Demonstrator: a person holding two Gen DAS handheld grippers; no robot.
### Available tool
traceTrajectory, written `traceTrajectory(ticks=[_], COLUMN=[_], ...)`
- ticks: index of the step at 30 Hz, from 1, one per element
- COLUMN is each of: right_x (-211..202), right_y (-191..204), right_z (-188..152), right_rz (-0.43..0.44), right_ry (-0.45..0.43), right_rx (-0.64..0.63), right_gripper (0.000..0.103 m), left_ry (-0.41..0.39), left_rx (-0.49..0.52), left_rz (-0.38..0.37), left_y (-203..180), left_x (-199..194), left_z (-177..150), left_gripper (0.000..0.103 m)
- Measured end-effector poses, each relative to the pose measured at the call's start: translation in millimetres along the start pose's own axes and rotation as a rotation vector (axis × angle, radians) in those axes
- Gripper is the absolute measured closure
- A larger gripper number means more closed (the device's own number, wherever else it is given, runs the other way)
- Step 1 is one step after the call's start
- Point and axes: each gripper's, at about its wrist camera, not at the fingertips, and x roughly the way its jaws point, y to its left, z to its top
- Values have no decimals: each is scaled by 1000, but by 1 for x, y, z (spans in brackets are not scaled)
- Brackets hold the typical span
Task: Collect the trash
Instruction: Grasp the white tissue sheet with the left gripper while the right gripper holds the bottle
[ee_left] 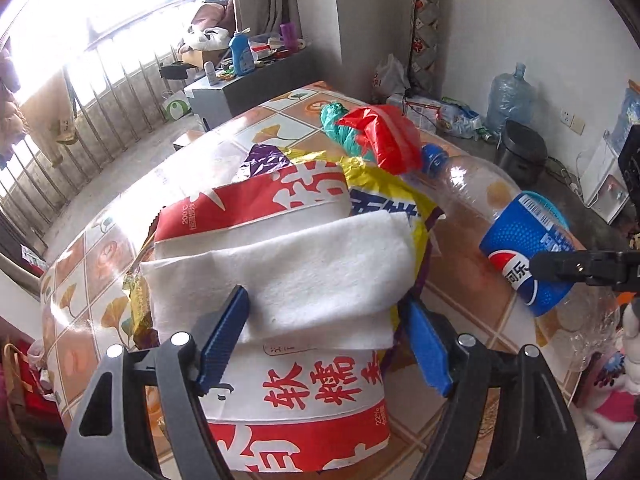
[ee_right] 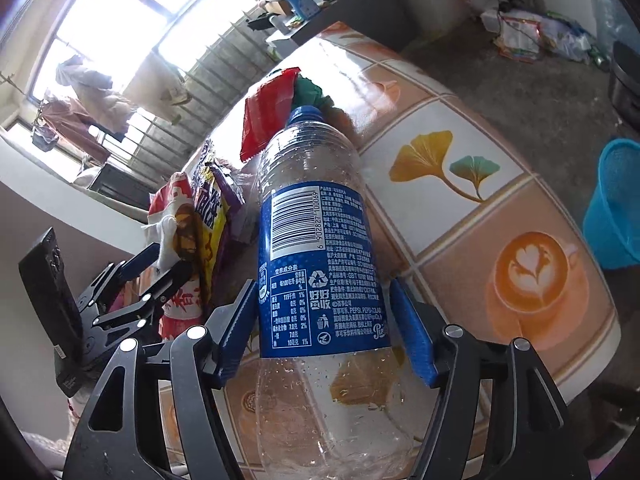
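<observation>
Cluttered room, tiled-pattern counter [ee_left: 276, 120] heaped with trash; each gripper straddles its own item.

Left to right: left gripper [ee_left: 324, 320] has its jaws apart, astride a folded white tissue [ee_left: 304, 264] lying on a red-and-white wrapper [ee_left: 304, 392], pads not visibly pressing. Right gripper [ee_right: 324, 324] also apart, flanking the empty Pepsi bottle [ee_right: 320, 264], a gap showing at the right pad; the bottle's long axis runs straight away from it, cap far, so the right hand is nearer. Only the right view shows the blue basket [ee_right: 616, 208] on the floor, far right.
</observation>
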Motion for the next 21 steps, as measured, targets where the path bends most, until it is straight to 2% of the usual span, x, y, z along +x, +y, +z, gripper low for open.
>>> traceTrajectory(ticks=[3,6,9,11,14,17,21], right_x=[0,-1,-2,-2,-2,-2,-5], right_y=[-1,-1,-3,-4,-7,-11,-16], right_z=[0,-1,-1,-1,-1,-2,-3], right_rz=[4,4,6,14,26,42,58], right_ry=[3,2,-1,0,3,6,1], right_rx=[1,1,4,12,26,43,57], right_gripper=[40,40,40,40,40,42,43], left_ry=[-8,-11,-18,-18,-22,-43,-90], left_rx=[-26,-56,-105,-132,-155,-157,-127], left_rz=[-38,-65,-104,-112,-121,-124,-101], left_y=[3,6,12,15,22,25,23], left_x=[-4,-5,-9,-10,-11,-18,-36], left_z=[3,6,10,12,14,16,20], left_gripper=[35,46,62,77,92,98,100])
